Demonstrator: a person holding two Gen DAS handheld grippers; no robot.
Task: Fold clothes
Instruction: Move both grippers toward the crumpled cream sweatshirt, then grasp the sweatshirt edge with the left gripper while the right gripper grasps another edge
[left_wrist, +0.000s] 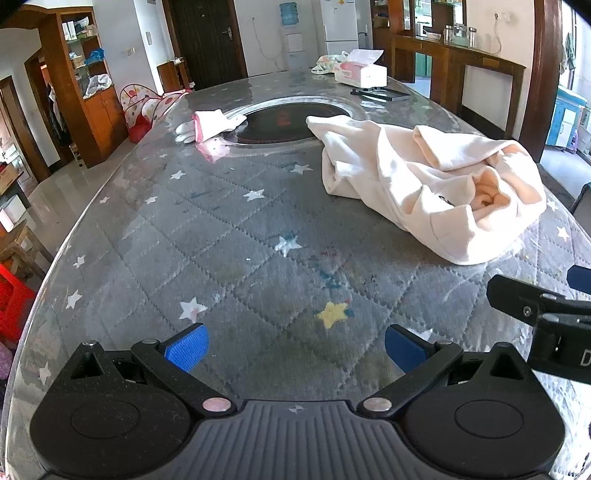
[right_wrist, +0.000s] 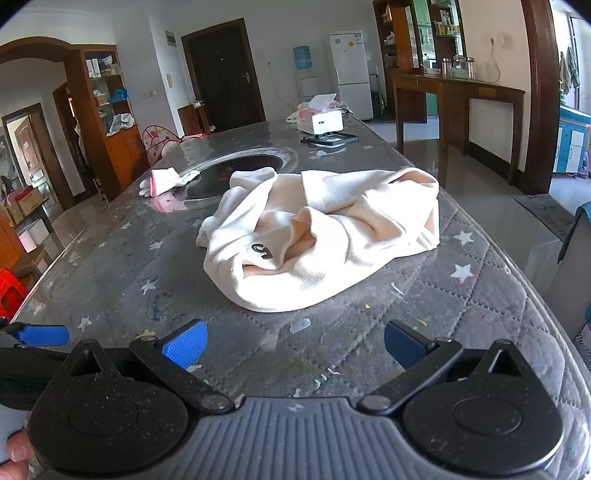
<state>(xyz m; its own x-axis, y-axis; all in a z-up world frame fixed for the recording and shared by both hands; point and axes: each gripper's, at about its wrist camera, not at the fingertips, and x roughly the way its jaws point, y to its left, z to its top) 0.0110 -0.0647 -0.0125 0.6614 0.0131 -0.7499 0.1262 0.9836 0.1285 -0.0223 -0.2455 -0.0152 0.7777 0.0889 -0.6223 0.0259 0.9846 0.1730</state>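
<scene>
— What is held in the tissue box (right_wrist: 320, 122)?
— Tissues, seemingly; one is seen sticking out.
— And the jaws?
— Both the left gripper (left_wrist: 293, 349) and right gripper (right_wrist: 293, 345) are spread wide, nothing gripped. The cream garment (right_wrist: 321, 236) is left crumpled on the table (right_wrist: 122, 280), ahead.

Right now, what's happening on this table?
A person holds two blue-padded grippers, left gripper and right gripper, low over the grey star-patterned quilted table cover. Both jaws are open and empty. The crumpled cream-coloured garment lies ahead in an unfolded heap, untouched. Folding hasn't begun.
</scene>
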